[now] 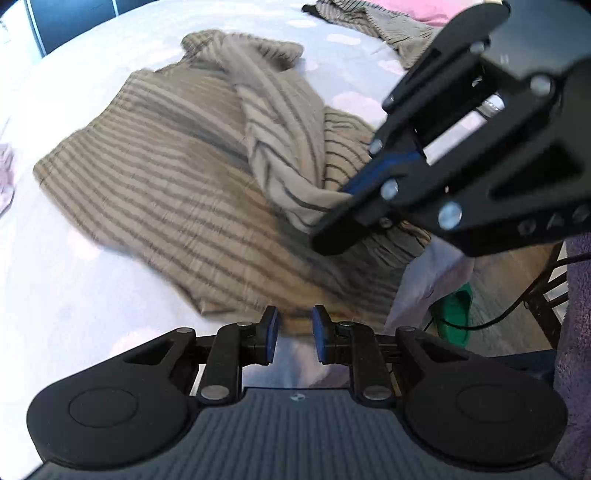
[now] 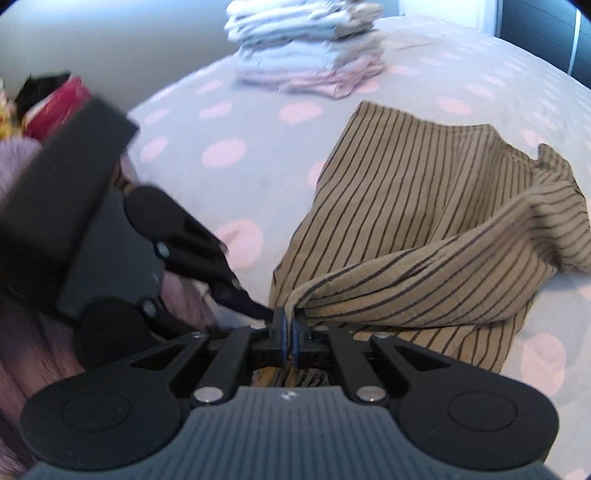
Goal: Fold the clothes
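A tan garment with thin dark stripes point(image 1: 162, 177) point(image 2: 417, 221) lies crumpled on a pale bedsheet with pink dots point(image 1: 66, 295) point(image 2: 229, 155). My right gripper point(image 2: 288, 328) is shut on a corner of this garment and holds a fold of it lifted off the sheet; in the left wrist view the same right gripper point(image 1: 340, 206) comes in from the right with cloth pinched at its tip. My left gripper point(image 1: 294, 334) stands open just short of the garment's near hem, nothing between its fingers. In the right wrist view the left gripper point(image 2: 251, 301) is blurred at the left.
A stack of folded pale blue, white and pink clothes point(image 2: 306, 48) sits at the far side of the bed. Another striped garment point(image 1: 380, 26) and pink cloth lie at the top. The bed's right edge drops to a wooden floor with a green slipper point(image 1: 452, 314) and a cable.
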Available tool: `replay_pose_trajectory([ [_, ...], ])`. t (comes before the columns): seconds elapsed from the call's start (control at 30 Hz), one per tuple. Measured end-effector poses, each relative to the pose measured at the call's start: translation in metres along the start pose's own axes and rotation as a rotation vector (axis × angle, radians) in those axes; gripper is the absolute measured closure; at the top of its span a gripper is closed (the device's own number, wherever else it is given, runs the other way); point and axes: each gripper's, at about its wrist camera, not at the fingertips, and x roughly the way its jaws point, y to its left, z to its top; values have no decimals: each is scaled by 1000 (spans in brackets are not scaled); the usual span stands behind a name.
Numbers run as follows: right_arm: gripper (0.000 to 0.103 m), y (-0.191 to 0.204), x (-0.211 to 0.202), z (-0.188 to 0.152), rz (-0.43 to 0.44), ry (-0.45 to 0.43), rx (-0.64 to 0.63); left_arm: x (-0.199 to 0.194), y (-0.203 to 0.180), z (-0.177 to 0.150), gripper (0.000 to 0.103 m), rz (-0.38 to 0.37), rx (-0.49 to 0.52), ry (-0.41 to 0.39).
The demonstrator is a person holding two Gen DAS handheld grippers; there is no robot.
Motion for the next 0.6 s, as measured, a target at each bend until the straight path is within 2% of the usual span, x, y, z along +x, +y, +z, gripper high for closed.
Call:
replay_pose_trajectory([
  [0.13, 97, 9, 13, -7, 10, 25, -69, -3, 2, -6, 84, 13, -15, 7],
  [0.23, 88, 14, 24, -10, 18, 52, -117, -7, 2, -9, 84, 21, -21, -1],
  [0.3, 78, 17, 27, -14, 19, 68, -149, -9, 2, -10, 84, 27, -26, -6],
  [0.6, 60, 22, 2, -22, 13, 34, -222, -22, 1, -18, 83, 53, -46, -30],
])
